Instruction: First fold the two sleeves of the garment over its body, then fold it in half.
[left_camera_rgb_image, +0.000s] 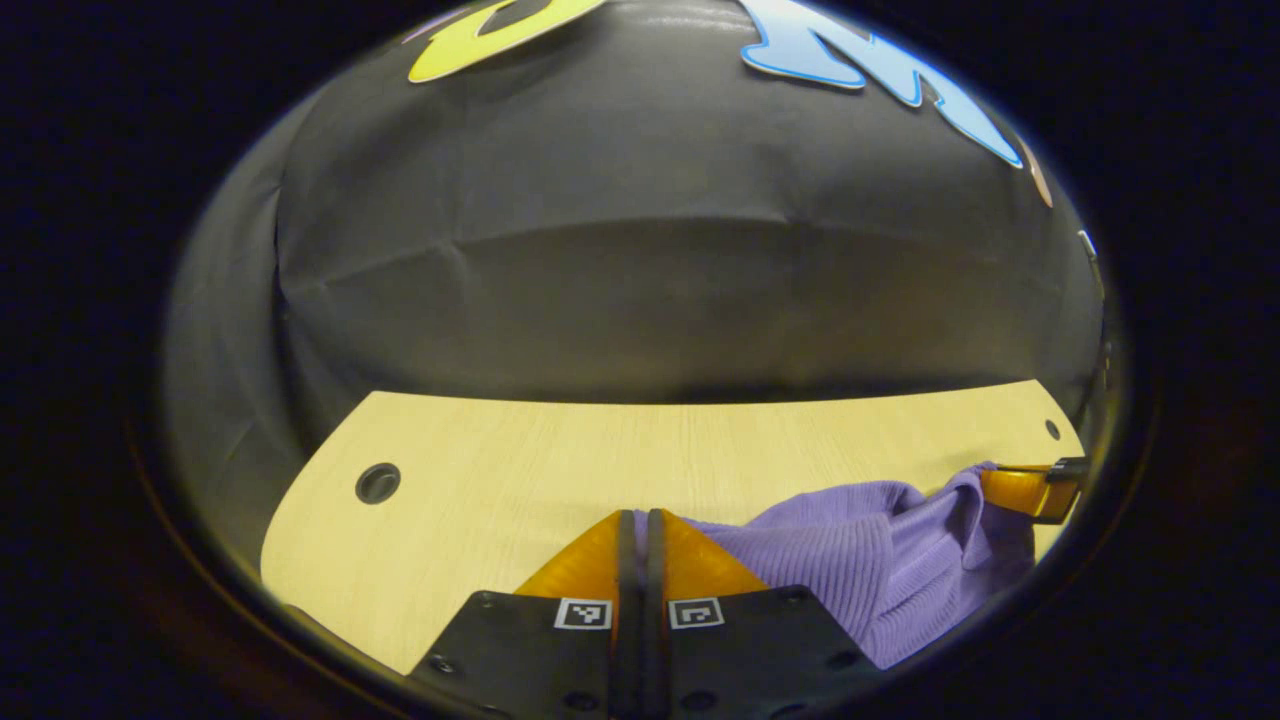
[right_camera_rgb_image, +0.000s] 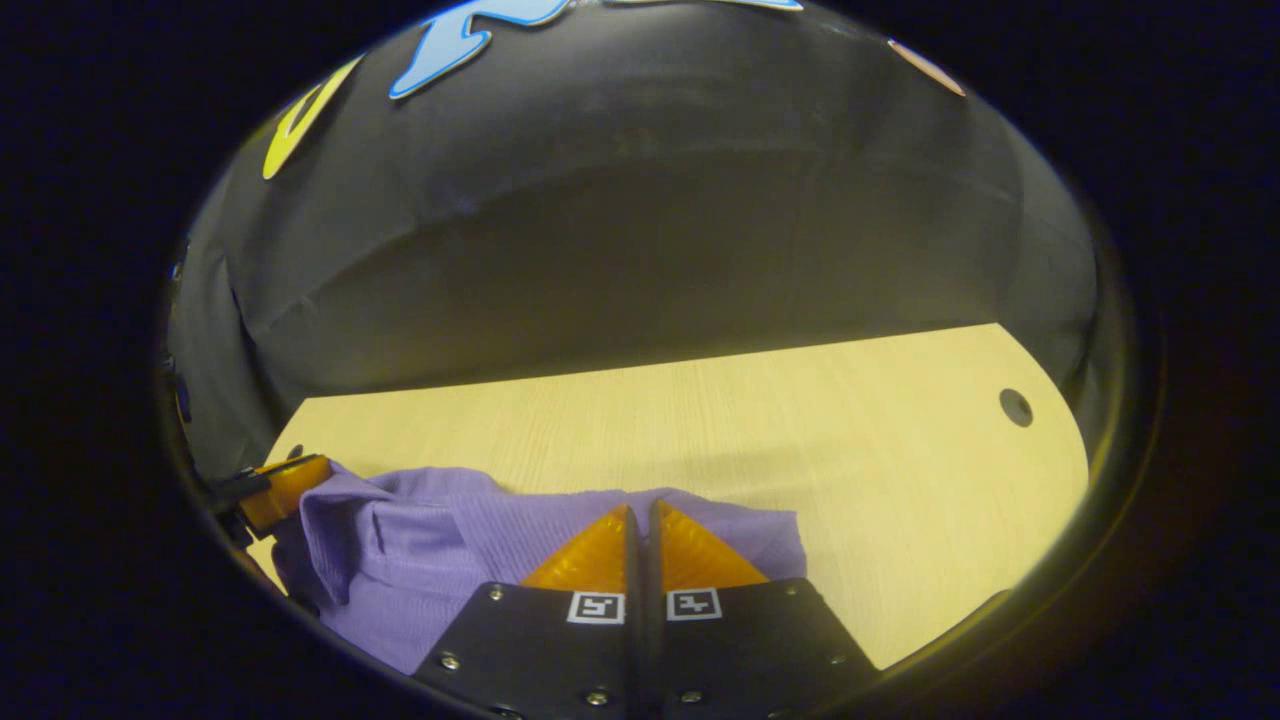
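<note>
Lying bunched on the table (right_camera_rgb_image: 800, 430), the purple garment (left_camera_rgb_image: 860, 550) is sitting at 4 o'clock in the left gripper view. Both the left gripper (left_camera_rgb_image: 640, 530) and right gripper (right_camera_rgb_image: 640, 525) are pinching its fabric. Soft, light ribbed knit; judged best gripped at sleeve cuffs.

Two low, close views toward the wall, sharing table (left_camera_rgb_image: 500, 460) and garment (left_camera_rgb_image: 850, 550).

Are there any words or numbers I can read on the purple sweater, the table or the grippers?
No readable words or numbers.
Purple sweater: no label or print in sight.
Table: plain wood.
Left gripper and right gripper: each carries two small black-and-white square code markers, patterns rather than letters.
</note>
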